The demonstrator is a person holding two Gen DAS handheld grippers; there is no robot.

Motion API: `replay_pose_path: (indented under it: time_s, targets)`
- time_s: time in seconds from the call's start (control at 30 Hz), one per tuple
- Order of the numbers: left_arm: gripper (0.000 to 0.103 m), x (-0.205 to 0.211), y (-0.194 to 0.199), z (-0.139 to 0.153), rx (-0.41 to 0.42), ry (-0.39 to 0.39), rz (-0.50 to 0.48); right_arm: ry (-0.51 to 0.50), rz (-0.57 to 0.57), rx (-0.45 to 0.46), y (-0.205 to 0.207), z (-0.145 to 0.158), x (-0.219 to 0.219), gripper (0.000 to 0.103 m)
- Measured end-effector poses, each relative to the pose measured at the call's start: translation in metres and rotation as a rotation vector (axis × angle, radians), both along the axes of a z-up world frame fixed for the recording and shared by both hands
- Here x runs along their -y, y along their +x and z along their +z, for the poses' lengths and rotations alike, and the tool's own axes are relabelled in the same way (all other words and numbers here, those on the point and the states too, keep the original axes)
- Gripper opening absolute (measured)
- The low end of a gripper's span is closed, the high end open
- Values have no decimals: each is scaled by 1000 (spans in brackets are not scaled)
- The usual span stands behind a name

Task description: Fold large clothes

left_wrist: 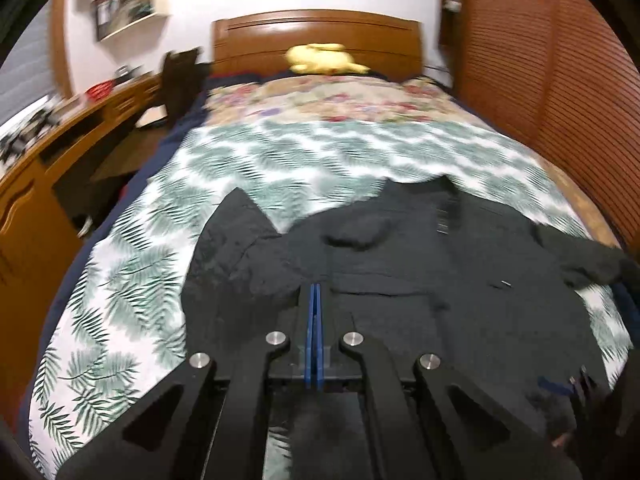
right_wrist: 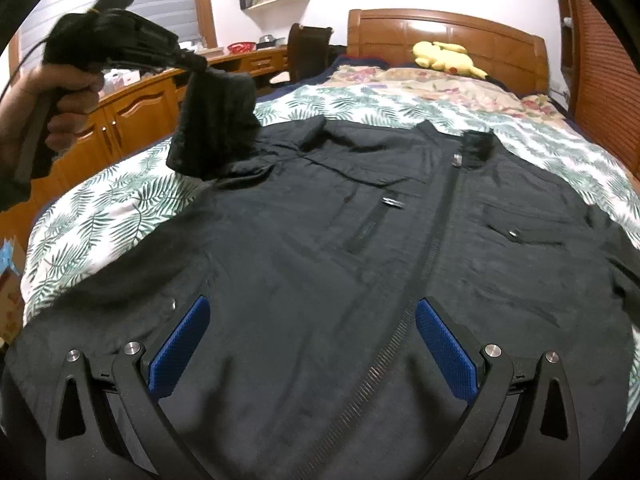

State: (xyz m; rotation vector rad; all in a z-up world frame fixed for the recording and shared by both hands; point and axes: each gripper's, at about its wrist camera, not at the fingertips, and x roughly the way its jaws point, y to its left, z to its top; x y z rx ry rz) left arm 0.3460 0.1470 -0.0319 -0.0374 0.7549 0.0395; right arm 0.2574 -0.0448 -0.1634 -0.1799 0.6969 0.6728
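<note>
Jacket (right_wrist: 304, 248): black, zipped, spread front-up across the foot end of the bed (right_wrist: 120, 208)
Collar: toward the headboard
Sleeve (right_wrist: 216, 128): lifted clear above the bed's left edge

Both wrist views headboard-ward — shared jacket (left_wrist: 400, 264).

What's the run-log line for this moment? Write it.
left gripper: shut on black jacket sleeve, lifted | right gripper: open over black zip-front jacket | on leaf-print bedspread
</note>
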Motion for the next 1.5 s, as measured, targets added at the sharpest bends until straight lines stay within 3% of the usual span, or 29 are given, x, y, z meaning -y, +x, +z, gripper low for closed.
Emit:
replay_pose_path:
  time_s: [0.23, 0.47, 0.7, 1.1, 1.2, 1.5]
  targets:
    - [0, 70, -30, 14, 15, 40, -111, 16, -65, 11, -3, 12, 44, 103]
    - [0, 85, -64, 17, 51, 72, -118, 41, -66, 37, -5, 25, 54, 103]
    - [1, 62, -95, 5, 81, 52, -71, 45, -34, 26, -6, 21, 41, 103]
    - [2, 7, -157, -46, 139, -21, 29, -3, 38, 35, -9, 29, -5, 103]
    - [3, -12, -167, -56, 149, -56, 51, -31, 65, 46, -3, 33, -29, 103]
    - [4, -63, -187, -81, 170, -66, 134, -121, 155, 51, 20, 28, -117, 103]
